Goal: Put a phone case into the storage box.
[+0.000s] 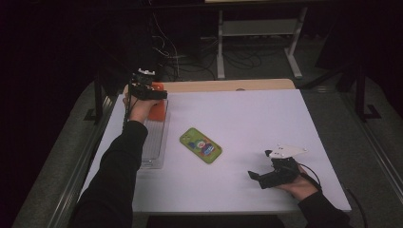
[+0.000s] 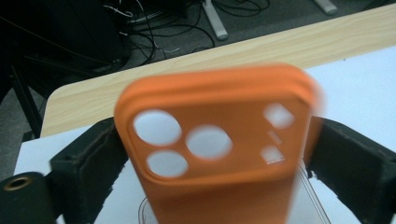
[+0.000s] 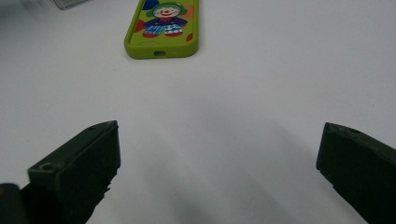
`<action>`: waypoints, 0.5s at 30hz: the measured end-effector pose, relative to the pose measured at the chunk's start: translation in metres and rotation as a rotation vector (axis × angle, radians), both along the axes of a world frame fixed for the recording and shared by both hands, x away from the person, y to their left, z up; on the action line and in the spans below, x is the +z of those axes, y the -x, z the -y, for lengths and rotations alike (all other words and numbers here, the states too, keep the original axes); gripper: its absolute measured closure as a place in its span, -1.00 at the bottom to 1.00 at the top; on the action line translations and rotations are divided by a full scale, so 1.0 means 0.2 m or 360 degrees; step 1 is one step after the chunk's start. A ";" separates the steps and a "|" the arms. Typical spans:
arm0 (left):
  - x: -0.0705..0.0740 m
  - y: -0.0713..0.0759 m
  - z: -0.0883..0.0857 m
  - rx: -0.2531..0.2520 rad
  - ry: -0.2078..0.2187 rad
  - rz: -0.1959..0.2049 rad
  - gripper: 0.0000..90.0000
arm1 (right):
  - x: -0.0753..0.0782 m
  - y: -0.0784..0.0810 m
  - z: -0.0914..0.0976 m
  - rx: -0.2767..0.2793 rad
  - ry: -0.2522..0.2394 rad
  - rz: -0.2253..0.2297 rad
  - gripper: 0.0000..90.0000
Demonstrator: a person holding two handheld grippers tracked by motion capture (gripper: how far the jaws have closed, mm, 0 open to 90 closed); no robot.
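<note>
- Overhead, a white rectangular tabletop (image 1: 266, 128) is lying under dim light, with a strip of pale wood table edge (image 1: 228, 85) showing along its far side.
- Beyond it, the dark room is showing a grey carpeted floor, a tangle of black cables (image 1: 190, 57) and the white metal legs of a stand (image 1: 259, 33).
- Two phone cases are lying in sight: one orange soft phone case with round camera cut-outs (image 2: 219, 140) and one green phone case printed with a clown figure (image 1: 200, 145).
- One clear plastic tray (image 1: 153, 142) is sitting at the left edge of the tabletop, and the orange case is standing tilted at the tray's far end.
- Two grippers are working, one in each hand of the person.
- The left gripper (image 2: 212, 154) is hovering at the orange case; the case is standing between the jaws, blurred, a sliver of gap is showing on the left side, and whether the right pad is touching it cannot be told.
- The right gripper (image 3: 219, 158) is resting low near the right front of the tabletop, its jaws standing wide apart with nothing between them, pointing toward the green case, which is lying flat at mid-table, well apart from it.
</note>
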State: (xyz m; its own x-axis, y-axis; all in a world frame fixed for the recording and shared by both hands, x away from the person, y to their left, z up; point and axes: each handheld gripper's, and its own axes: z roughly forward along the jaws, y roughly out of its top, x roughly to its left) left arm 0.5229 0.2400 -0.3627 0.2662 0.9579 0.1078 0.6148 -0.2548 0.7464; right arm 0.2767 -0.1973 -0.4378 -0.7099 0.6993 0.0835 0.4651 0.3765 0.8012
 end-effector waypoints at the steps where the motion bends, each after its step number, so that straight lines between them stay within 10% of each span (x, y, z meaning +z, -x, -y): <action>1: 0.00 0.00 0.00 0.0000 0.0012 -0.0006 -0.94 | 0.00 0.00 0.00 0.0002 0.0002 0.0001 -1.00; 15: 0.07 0.04 -0.09 0.0001 0.0095 0.0026 -0.99 | 0.00 0.00 0.00 0.0004 0.0002 0.0001 -1.00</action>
